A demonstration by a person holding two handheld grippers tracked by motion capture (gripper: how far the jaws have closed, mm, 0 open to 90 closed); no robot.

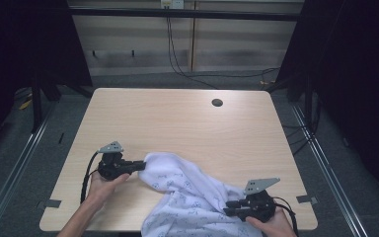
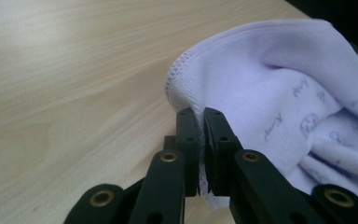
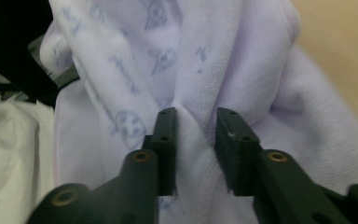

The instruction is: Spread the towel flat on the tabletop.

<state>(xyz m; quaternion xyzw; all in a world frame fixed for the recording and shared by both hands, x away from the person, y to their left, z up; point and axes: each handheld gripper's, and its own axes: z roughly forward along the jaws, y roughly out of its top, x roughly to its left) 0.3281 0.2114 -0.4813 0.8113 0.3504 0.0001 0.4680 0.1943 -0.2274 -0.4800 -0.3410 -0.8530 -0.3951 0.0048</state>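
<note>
Left tool (image 1: 139, 166), held at the near left of the worktop (image 1: 177, 118): jaws drawn together, clamped on the stitched hem of the cloth (image 1: 187, 197). In the left gripper view the left tool (image 2: 201, 126) shows only a thin sliver of fabric between the jaw faces, and a bit of hem pokes out below them

Right tool (image 1: 228, 207), at the near right edge: in the right gripper view the right tool (image 3: 195, 126) has its jaws partly apart, with a thick fold of cloth (image 3: 205, 70) bunched between them; both jaw faces press into the fabric, so it is gripping a fat pleat

Cloth: white to pale lilac, soft knit texture, printed all over with small blue-grey marks and script. It lies crumpled across the near middle of the worktop, stretched from the left tool toward the right tool, and its lower part drapes over the near edge. Left gripper view shows the cloth (image 2: 279, 88) with a rounded, overlock-stitched corner lifted just off the wood

Hard to make out: the print is too small and blurred to read. The part hanging past the near edge is cut off by the frame. Left hand (image 1: 101, 185) and right hand (image 1: 276, 224) wrap the tool bodies; the right hand is partly cropped
</note>
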